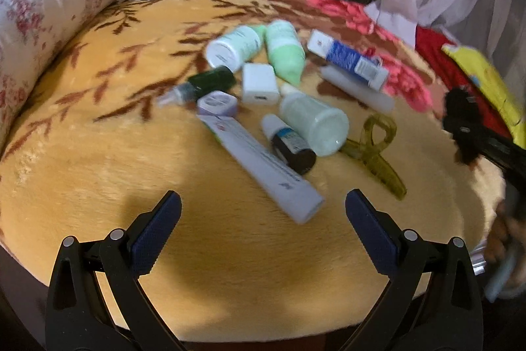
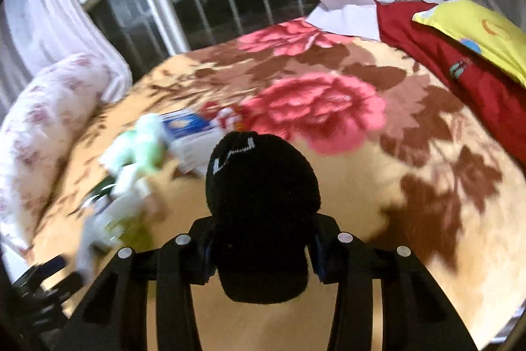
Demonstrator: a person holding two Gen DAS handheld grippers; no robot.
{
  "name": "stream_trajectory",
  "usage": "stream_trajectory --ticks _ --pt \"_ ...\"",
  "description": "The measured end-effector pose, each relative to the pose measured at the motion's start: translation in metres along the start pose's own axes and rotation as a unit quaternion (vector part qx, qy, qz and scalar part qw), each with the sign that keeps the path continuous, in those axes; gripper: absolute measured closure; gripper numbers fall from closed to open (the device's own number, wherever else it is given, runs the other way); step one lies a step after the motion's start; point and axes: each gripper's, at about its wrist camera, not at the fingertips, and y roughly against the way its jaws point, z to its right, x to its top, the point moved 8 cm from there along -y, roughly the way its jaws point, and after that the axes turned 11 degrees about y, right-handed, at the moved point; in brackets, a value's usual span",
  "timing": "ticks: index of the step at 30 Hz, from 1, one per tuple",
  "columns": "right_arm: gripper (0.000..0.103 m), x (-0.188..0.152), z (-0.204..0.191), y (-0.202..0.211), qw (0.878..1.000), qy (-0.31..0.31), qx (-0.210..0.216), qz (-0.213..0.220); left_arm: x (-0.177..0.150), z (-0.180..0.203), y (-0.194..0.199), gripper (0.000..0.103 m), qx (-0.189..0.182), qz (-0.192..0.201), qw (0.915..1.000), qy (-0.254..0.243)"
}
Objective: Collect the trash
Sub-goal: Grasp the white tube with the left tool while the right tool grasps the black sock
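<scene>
While the right claw clamps a black fuzzy object, hiding blurred bottles, the left claw gapes.

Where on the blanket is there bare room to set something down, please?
The plain stretch of blanket between the left tongs, the floral bolster and the long white tube is free. The big pink flower before the red cushion is also bare. The centre, from the white charger to the olive hair clip, is crowded.
</scene>
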Motion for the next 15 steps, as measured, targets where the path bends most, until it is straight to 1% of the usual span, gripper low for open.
stream_trajectory --ticks 1,2,4,6,9,11,13,15 --pt "0.059 -0.006 -0.001 0.005 1.000 -0.006 0.006 0.002 0.000 0.001 -0.004 0.005 0.013 0.002 0.9999 -0.002" --pt "0.059 -0.009 -0.002 0.007 1.000 -0.010 0.009 0.002 0.001 -0.001 -0.010 0.005 0.033 0.006 0.9994 -0.002" --pt "0.058 -0.016 0.000 0.010 1.000 -0.006 0.000 0.002 0.006 -0.011 -0.017 0.005 0.064 0.016 0.9978 0.009" --pt "0.058 -0.023 0.002 0.011 1.000 -0.001 -0.011 0.000 0.010 -0.023 -0.017 0.006 0.068 0.017 0.9972 0.026" --pt "0.058 -0.034 0.006 0.014 1.000 -0.012 -0.003 -0.004 0.015 -0.048 -0.011 0.006 0.092 0.023 0.9943 0.048" --pt "0.058 -0.036 0.007 0.017 1.000 -0.016 0.000 -0.003 0.015 -0.062 -0.007 0.006 0.099 0.020 0.9931 0.060" --pt "0.057 -0.036 0.007 0.018 1.000 -0.014 -0.001 0.001 0.016 -0.069 -0.004 0.006 0.096 0.023 0.9934 0.058" --pt "0.057 -0.036 0.006 0.018 1.000 -0.009 -0.007 0.003 0.019 -0.064 -0.004 0.006 0.087 0.024 0.9950 0.044"
